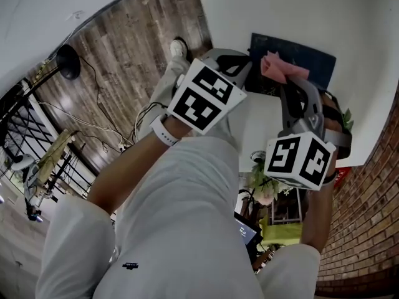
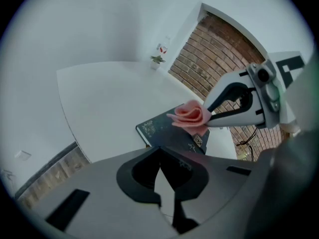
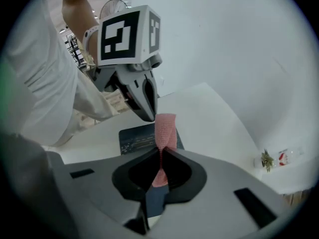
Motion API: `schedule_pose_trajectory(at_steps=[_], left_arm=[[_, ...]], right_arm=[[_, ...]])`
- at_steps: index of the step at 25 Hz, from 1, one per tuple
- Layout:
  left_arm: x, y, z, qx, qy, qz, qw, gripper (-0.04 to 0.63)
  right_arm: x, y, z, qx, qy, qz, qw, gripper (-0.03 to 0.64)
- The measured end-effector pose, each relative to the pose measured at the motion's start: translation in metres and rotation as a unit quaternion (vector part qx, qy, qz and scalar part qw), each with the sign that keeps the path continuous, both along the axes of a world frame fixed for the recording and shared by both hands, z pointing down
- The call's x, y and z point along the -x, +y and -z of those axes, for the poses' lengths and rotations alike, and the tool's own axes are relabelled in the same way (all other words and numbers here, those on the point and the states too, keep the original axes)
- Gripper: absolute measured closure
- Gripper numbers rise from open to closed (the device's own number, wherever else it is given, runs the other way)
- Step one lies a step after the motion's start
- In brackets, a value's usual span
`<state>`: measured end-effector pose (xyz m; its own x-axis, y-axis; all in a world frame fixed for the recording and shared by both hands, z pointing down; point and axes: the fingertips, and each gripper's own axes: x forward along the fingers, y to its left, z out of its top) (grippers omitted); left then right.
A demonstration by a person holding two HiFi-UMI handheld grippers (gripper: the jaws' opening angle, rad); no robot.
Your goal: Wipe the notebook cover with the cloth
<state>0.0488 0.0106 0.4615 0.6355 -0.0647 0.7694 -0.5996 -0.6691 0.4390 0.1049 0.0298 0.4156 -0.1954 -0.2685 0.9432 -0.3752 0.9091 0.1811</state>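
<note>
The white bench (image 1: 355, 23) carries the dark notebook (image 1: 312, 58), which lies flat and shut close to the bench edge on the person's side. Both tools hover over that edge. The left claw (image 2: 159, 153) is pressed together with nothing in it, held just beside the notebook's near corner. The right claw (image 3: 160, 152) is clamped on the pink cloth (image 3: 165, 128), which is bunched into a fold beyond the tips and hangs over the cover. Whether it touches the cover cannot be told.

The step in hand looks like bringing the cloth onto the cover, with wiping itself not yet visibly begun. The next move probably calls for lowering the right claw until the cloth presses flat, then sweeping across the cover. The left claw could pin a notebook corner so it does not slide toward the bench edge.
</note>
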Motion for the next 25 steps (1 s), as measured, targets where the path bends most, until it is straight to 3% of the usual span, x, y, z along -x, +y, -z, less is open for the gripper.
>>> schedule_pose_trajectory(at_steps=[5, 9, 19, 25], left_arm=[[0.004, -0.001, -0.002, 0.003, 0.000, 0.003, 1.0000, 0.576], [0.006, -0.001, -0.007, 0.009, -0.001, 0.004, 1.0000, 0.576], [0.008, 0.003, -0.019, 0.024, -0.012, -0.009, 0.9996, 0.575], [0.007, 0.000, -0.017, 0.013, -0.013, -0.006, 0.9998, 0.576]], right_arm=[[0.002, -0.032, -0.015, -0.020, 0.006, 0.011, 1.000, 0.588], [-0.005, -0.045, -0.035, -0.016, 0.038, 0.027, 0.999, 0.588], [-0.003, -0.028, -0.050, 0.006, 0.083, 0.098, 0.992, 0.588], [0.001, -0.005, -0.051, 0.023, 0.080, 0.118, 0.989, 0.588]])
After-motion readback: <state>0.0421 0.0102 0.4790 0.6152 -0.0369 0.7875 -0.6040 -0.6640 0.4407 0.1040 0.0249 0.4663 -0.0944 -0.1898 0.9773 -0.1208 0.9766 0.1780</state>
